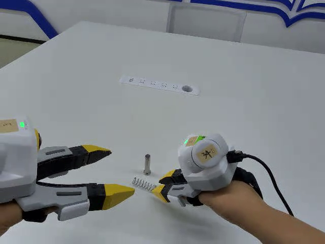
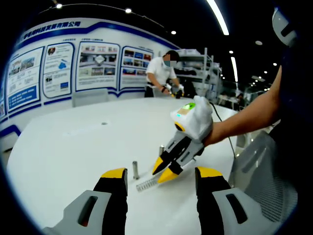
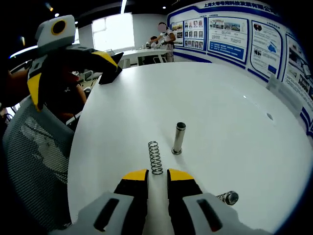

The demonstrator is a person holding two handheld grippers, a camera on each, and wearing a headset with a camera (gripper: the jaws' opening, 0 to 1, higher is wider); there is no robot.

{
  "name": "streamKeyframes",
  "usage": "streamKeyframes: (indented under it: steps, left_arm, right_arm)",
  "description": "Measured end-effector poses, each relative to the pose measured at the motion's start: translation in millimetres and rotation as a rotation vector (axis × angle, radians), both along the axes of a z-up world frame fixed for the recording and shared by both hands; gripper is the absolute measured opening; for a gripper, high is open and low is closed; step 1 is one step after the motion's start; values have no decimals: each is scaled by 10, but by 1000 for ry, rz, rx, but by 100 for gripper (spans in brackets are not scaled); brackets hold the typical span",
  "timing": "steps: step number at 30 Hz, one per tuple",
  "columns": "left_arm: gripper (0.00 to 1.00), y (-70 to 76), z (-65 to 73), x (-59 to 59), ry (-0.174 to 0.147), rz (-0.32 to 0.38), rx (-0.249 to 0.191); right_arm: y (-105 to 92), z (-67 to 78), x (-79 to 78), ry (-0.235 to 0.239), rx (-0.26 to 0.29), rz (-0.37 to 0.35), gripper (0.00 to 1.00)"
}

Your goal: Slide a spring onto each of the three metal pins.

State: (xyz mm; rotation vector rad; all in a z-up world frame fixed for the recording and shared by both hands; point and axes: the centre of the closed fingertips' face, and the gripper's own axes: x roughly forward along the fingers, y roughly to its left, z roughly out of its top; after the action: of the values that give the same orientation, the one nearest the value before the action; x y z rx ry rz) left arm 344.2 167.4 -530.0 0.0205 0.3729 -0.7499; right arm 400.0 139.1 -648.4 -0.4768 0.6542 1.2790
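A short metal pin (image 1: 147, 164) stands upright on the white table (image 1: 101, 61); it also appears in the left gripper view (image 2: 135, 170) and the right gripper view (image 3: 178, 138). Beside it a loose spring (image 1: 143, 184) (image 3: 155, 157) lies flat. My right gripper (image 1: 161, 185) (image 3: 157, 175) sits low on the table, its jaws narrowly apart with the spring's near end just at their tips. To the left my left gripper (image 1: 109, 172) (image 2: 161, 174) hovers wide open and holds nothing. A second pin (image 3: 227, 197) with a spring around it stands by the right gripper.
A white power strip (image 1: 159, 85) lies mid-table beyond the pin. A chair back (image 1: 205, 20) stands at the far edge and a grey mesh chair (image 3: 34, 161) beside the table. A person (image 2: 164, 73) works at another table in the background.
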Motion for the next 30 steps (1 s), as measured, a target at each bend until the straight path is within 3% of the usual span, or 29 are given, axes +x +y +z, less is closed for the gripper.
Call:
streamKeyframes:
  steps: [15,21,30]
  left_arm:
    - [56,21,-32,-5,11,3,0]
    - [55,-1,-52,-7,18,-5,3]
    - [54,-45,-110,-25,31,-25,10]
  right_arm:
    - [69,-127,-24,0,-47,49,13]
    - [56,-109,-34,8,-44,47,12]
    - [-57,34,-137,-3,-56,72,11]
